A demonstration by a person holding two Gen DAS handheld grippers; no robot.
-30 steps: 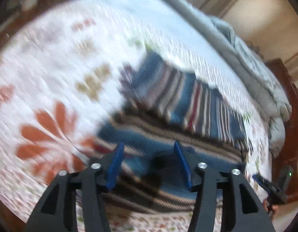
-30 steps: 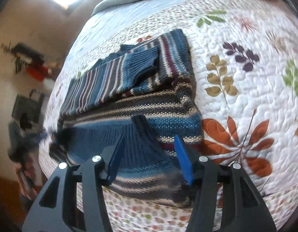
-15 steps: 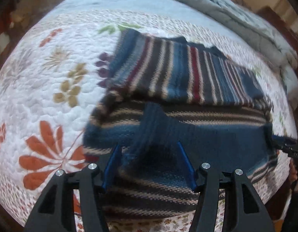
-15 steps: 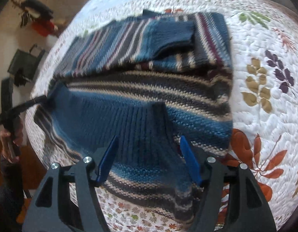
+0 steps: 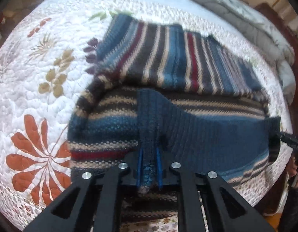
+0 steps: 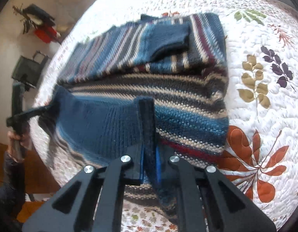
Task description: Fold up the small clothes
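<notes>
A striped knit sweater (image 5: 168,61) in blue, beige, dark grey and red lies on the floral quilt (image 5: 42,77), its upper part folded over. My left gripper (image 5: 149,166) is shut on a pinched ridge of the plain blue ribbed hem (image 5: 207,131). At the hem's far right end is the right gripper (image 5: 280,134), also gripping it. In the right wrist view my right gripper (image 6: 149,164) is shut on an upright fold of the same hem (image 6: 102,123) of the sweater (image 6: 178,92). The left gripper (image 6: 48,107) holds the hem's left corner. A blue cuffed sleeve (image 6: 168,38) lies on top.
A grey duvet (image 5: 245,19) is bunched along the bed's far edge. The quilt (image 6: 265,38) ends close to me, just below the hem. A hand (image 6: 15,137) grips the left tool's handle. A red item (image 6: 45,32) and a black bag (image 6: 30,69) sit beyond the bed.
Both grippers stood open over the blue hem and have now closed on it, each pinching up a ridge of knit. Both have come lower and closer to the sweater.
</notes>
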